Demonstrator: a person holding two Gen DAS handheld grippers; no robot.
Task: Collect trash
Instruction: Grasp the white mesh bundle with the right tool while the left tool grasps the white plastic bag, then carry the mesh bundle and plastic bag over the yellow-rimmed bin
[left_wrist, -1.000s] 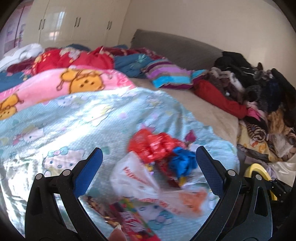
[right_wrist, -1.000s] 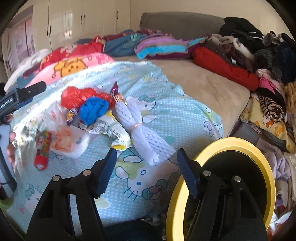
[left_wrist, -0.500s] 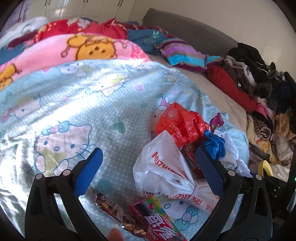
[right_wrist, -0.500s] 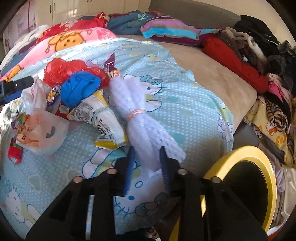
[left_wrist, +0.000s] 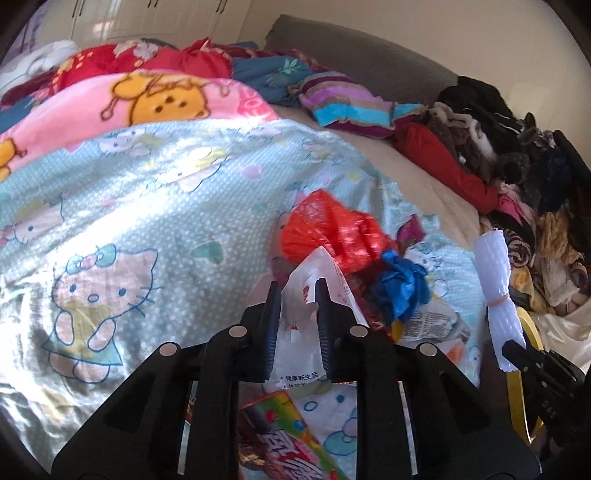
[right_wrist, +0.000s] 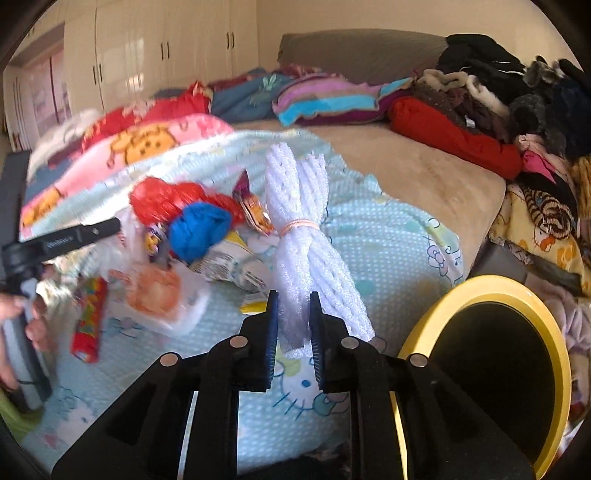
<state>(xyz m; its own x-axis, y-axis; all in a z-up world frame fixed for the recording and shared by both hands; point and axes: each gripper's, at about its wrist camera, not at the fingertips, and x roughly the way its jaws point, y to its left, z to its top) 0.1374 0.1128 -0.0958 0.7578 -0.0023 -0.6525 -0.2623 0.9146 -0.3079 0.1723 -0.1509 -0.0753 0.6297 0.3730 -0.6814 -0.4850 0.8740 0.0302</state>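
left gripper (left_wrist: 297, 295) is closing, pinching the white plastic bag (left_wrist: 301, 334) near the red bag (left_wrist: 332, 232); right gripper (right_wrist: 293, 308) is closing, clamping the white foam net bundle (right_wrist: 301, 229) lifted left of the yellow-rimmed bin (right_wrist: 554, 350)

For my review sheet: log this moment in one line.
left claw: closing on white plastic bag | right claw: closing on foam net bundle | bin: unfilled

Two wrist fisheye views look down along their fingers, close over a bed (left_wrist: 424, 184). Both share the same trash pile (left_wrist: 343, 236) on a blue quilt (right_wrist: 388, 251).
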